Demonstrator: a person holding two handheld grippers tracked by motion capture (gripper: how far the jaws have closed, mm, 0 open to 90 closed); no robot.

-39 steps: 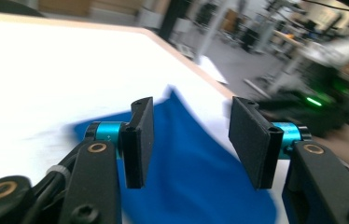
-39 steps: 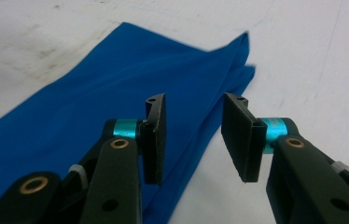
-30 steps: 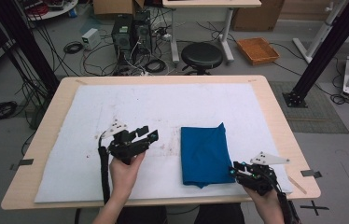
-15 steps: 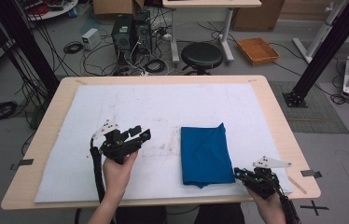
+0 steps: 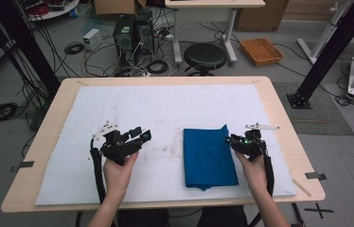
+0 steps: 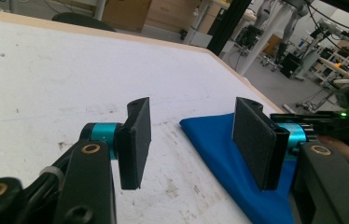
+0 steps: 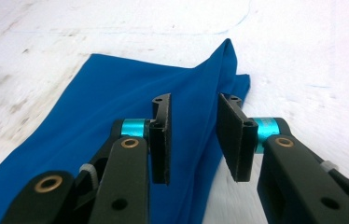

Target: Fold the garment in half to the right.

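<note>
right tool (image 5: 232, 140): held at the right edge of the blue cloth (image 5: 208, 156), about halfway along that edge, pointing left onto it. Its jaws have just been opening. In the right gripper view (image 7: 192, 140) they stand apart with a raised ridge of the fabric running between them, but the pads aren't pressing on it, so I'd call it released.

left tool (image 5: 139, 135): sits out over the bare white mat, off to the left of the cloth with a clear gap between. Jaws spread wide with nothing in them. In the left gripper view (image 6: 191, 140) you look between the two black pads at stained mat, and the cloth's left edge is just behind the right-hand pad.

hands: the right hand (image 5: 253, 170) and left hand (image 5: 118, 172) come in from the near edge of the worktop, each wrapped round its tool's body.

blue cloth: folded into a tall rectangle, lying flat on the mat, right of centre and toward the near side. Its far right corner is pulled up into a little peak beside the right tool. The near edge looks a bit uneven.

white mat (image 5: 132, 101): covers most of the worktop, with brownish smudges near the middle.

worktop (image 5: 47, 137): pale wood, showing as a border around the mat.

beyond: a round black stool (image 5: 205, 56) on the floor past the far edge.
</note>
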